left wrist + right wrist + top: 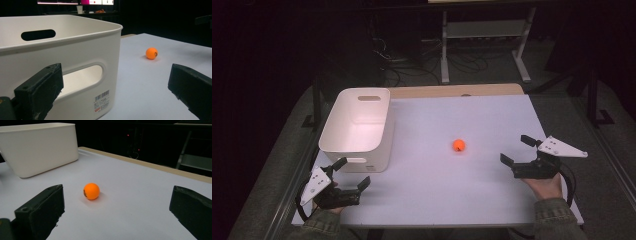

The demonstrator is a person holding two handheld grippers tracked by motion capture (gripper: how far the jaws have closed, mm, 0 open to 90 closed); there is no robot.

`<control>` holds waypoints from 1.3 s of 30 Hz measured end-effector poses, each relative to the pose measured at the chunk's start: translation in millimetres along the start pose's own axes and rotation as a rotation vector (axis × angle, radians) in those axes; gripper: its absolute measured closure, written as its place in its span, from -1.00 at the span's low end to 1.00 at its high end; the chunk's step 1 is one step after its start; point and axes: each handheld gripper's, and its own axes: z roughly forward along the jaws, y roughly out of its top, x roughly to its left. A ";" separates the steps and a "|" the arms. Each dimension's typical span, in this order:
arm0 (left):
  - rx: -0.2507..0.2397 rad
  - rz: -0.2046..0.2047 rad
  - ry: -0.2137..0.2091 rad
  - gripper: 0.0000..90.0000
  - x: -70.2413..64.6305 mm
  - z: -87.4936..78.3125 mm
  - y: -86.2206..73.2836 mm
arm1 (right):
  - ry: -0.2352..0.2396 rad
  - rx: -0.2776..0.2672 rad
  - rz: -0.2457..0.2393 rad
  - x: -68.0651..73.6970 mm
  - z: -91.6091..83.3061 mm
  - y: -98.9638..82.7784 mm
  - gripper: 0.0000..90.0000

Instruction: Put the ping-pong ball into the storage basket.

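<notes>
The right gripper (518,150) is sitting nearest the camera in its own view, its two black jaws spread as wide as they go with nothing between them. The orange ball (91,191) is lying ahead of those jaws on the bare white table (492,115), roughly in line with the gap, apart from both pads. In the high view the ball (458,145) is resting near the middle of the table, between the right gripper and the white bin (357,125), and closer to the gripper.

The left gripper (351,174) is resting at the near left corner, just beside the bin's front wall, jaws likewise wide apart and holding nothing. Its view is looking past the bin's handle slot toward the ball (151,53).

The likely job is lifting the ball into the bin, and the main risk is the ball rolling. It is round, light-looking and sitting on a smooth surface, so one jaw touching before the other would probably be nudging it away, perhaps toward the far edge. Closing off-centre could be squeezing it out sideways. A grip too high on the ball might be letting it slip during the carry. The bin's tall rim is another hazard: a low carry could be knocking the ball loose against it.
</notes>
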 end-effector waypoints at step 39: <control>0.000 -0.008 -0.003 -1.00 0.1 -1.4 -0.3 | 0.057 0.187 -0.055 6.9 23.6 23.1 -1.00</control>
